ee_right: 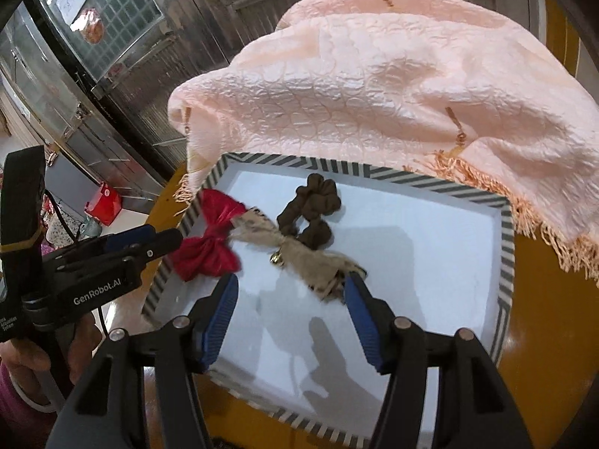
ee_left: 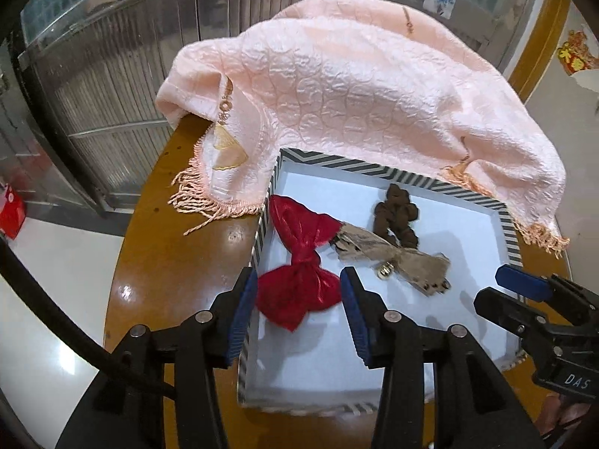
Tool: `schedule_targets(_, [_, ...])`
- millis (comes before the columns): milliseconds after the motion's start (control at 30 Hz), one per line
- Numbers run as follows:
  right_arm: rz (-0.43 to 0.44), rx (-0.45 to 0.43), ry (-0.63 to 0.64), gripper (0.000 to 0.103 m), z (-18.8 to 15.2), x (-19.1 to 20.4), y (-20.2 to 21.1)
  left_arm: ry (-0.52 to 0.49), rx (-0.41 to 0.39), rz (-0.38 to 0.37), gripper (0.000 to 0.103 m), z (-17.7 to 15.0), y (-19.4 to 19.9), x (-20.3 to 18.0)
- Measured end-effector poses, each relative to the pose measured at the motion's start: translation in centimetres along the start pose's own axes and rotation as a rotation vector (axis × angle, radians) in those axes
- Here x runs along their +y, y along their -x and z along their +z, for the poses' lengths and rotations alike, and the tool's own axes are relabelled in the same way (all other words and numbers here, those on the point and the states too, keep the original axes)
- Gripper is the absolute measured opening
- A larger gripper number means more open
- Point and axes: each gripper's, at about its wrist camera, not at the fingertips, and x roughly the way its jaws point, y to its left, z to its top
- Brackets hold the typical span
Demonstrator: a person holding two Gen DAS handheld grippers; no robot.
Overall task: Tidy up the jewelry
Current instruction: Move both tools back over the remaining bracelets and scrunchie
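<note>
Both grippers hung with jaws spread wide and nothing between them. Left gripper [ee_left: 297, 280] had its 2 blue ribbed pads on either side of the shiny red fabric bow [ee_left: 299, 258], close but not pinching it; the bow's upper lobe lay over the left wall of the shallow white box with a grey-and-white striped rim [ee_left: 509, 224]. Right gripper [ee_right: 292, 288] hovered over the box's bare white floor, its right pad just beside the frayed end of the beige patterned bow with a small gold bell [ee_right: 299, 254].

That bow's spotted tip was partly hidden behind the pad in the right wrist view, while the left wrist view showed it whole. A dark brown fabric scrunchie [ee_left: 397, 217] lay behind the beige bow, touching it. Only the right wrist view showed the left gripper from the side, with the person's hand [ee_right: 22, 359] holding it, cut off at the frame edge.

A pale pink quilted cloth with fringed edges [ee_left: 355, 86] draped over the box's far rim on the round brown wooden table [ee_left: 168, 254]. Metal shutters [ee_left: 112, 56] stood beyond.
</note>
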Motion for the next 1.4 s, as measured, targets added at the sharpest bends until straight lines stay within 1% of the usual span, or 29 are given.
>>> schedule_targets(133, [0.002, -0.021, 0.012, 0.064, -1.4, 1.0, 2.0, 0.002, -0.014, -0.033, 0.028, -1.6, 1.6, -0.3])
schedule_targets(300, [-0.019, -0.024, 0.026, 0.066, -3.9, 1.7, 3.8, -0.023, -0.025, -0.031, 0.028, -3.7, 3.2, -0.7])
schedule_targets(467, [-0.038, -0.015, 0.018, 0.066, -6.8, 1.6, 5.4, -0.067, -0.03, -0.041, 0.028, -5.9, 4.8, -0.9])
schedule_targets(700, [-0.117, -0.001, 0.006, 0.066, -11.9, 0.2, 7.6, -0.151, 0.017, -0.084, 0.028, -9.9, 5.9, -1.3])
schedule_targets(833, [-0.139, 0.02, -0.012, 0.066, -14.7, -0.3, 8.3, -0.205, 0.068, -0.144, 0.028, -12.4, 5.7, -1.9])
schedule_targets(933, [-0.185, 0.032, -0.008, 0.066, -16.8, -0.4, 8.6, -0.244, 0.095, -0.165, 0.028, -14.1, 5.5, -2.5])
schedule_targets(1000, [-0.187, 0.045, -0.015, 0.066, -17.6, -0.5, 8.7, -0.256, 0.118, -0.183, 0.028, -14.9, 5.2, -2.9])
schedule_targets(1067, [-0.179, 0.049, -0.032, 0.062, -18.4, -0.9, 8.9, -0.261, 0.132, -0.195, 0.028, -15.5, 5.0, -3.2])
schedule_targets(1133, [-0.195, 0.054, -0.026, 0.058, -18.9, -0.8, 9.1, -0.255, 0.138, -0.207, 0.028, -16.0, 5.0, -3.2])
schedule_targets(1200, [-0.195, 0.067, -0.019, 0.057, -19.6, -0.8, 9.1, -0.256, 0.151, -0.219, 0.028, -16.5, 4.8, -3.1])
schedule_targets(1267, [-0.187, 0.081, -0.016, 0.051, -20.0, -0.6, 9.0, -0.26, 0.16, -0.219, 0.028, -16.9, 4.7, -3.1])
schedule_targets(1333, [-0.164, 0.086, -0.023, 0.048, -20.3, -0.4, 8.9, -0.257, 0.174, -0.214, 0.028, -17.3, 4.4, -2.9])
schedule_targets(1400, [-0.13, 0.086, -0.017, 0.04, -20.2, 0.2, 8.6, -0.248, 0.19, -0.212, 0.028, -17.6, 4.0, -2.7])
